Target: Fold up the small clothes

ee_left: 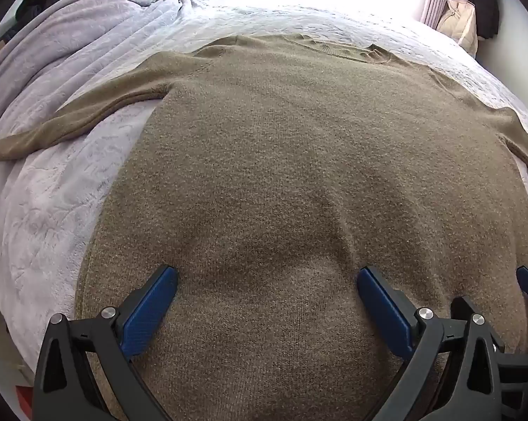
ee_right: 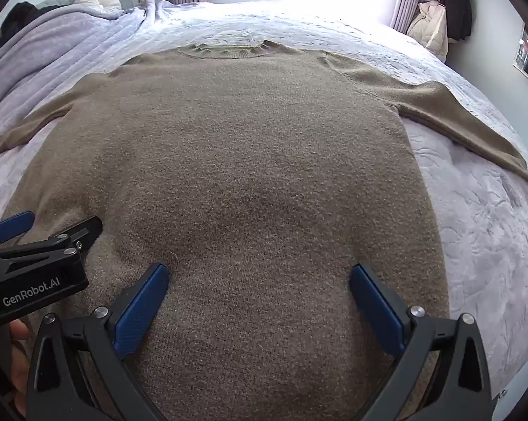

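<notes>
Both grippers, left (ee_left: 266,282) and right (ee_right: 259,279), gape wide and empty just above the brown sweater (ee_right: 236,161), spread flat ahead on the bed (ee_right: 474,231). Its near hem is cut off below them.

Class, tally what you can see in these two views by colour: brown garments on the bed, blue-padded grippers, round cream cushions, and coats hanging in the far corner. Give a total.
Brown sweater: 1
Blue-padded grippers, left gripper and right gripper: 2
Round cream cushion: 1
Hanging coats, black coat and cream coat: 2
Total: 6
</notes>
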Demonstrator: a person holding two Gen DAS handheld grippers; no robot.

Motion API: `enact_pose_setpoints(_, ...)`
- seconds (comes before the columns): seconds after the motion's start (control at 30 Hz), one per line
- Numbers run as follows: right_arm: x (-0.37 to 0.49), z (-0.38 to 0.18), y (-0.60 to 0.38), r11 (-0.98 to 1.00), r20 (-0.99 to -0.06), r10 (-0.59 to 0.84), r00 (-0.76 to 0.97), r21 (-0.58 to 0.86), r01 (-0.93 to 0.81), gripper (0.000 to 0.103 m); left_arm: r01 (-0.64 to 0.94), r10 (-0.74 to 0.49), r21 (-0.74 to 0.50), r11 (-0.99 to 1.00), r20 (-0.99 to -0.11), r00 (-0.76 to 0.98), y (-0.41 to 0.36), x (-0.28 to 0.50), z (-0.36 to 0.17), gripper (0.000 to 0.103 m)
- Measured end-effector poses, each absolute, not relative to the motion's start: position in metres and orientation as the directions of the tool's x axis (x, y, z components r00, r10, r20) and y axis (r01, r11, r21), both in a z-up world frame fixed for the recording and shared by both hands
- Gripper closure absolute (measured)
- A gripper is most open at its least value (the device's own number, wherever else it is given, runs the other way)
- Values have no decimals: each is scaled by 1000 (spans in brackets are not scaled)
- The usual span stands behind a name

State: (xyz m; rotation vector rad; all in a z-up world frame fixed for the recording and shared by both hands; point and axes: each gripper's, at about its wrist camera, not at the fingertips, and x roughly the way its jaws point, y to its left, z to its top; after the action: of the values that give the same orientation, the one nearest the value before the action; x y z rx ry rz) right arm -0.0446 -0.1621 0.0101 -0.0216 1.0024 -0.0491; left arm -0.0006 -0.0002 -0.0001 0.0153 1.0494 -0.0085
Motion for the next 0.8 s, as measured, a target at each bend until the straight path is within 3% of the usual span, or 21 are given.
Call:
enact_pose_setpoints(0.4, -43, 17, -163, 999, -841, -37, 539, -32, 19, 0, 9, -9, -5, 1000, -855, 519, -1, -2, 14, 0)
enact_pose_setpoints(0.8, -49, 55, -170, 997, -762, -79, 642, -63, 48, 0, 55, -65, -40, 998, -804, 591, -8, -13, 57, 0)
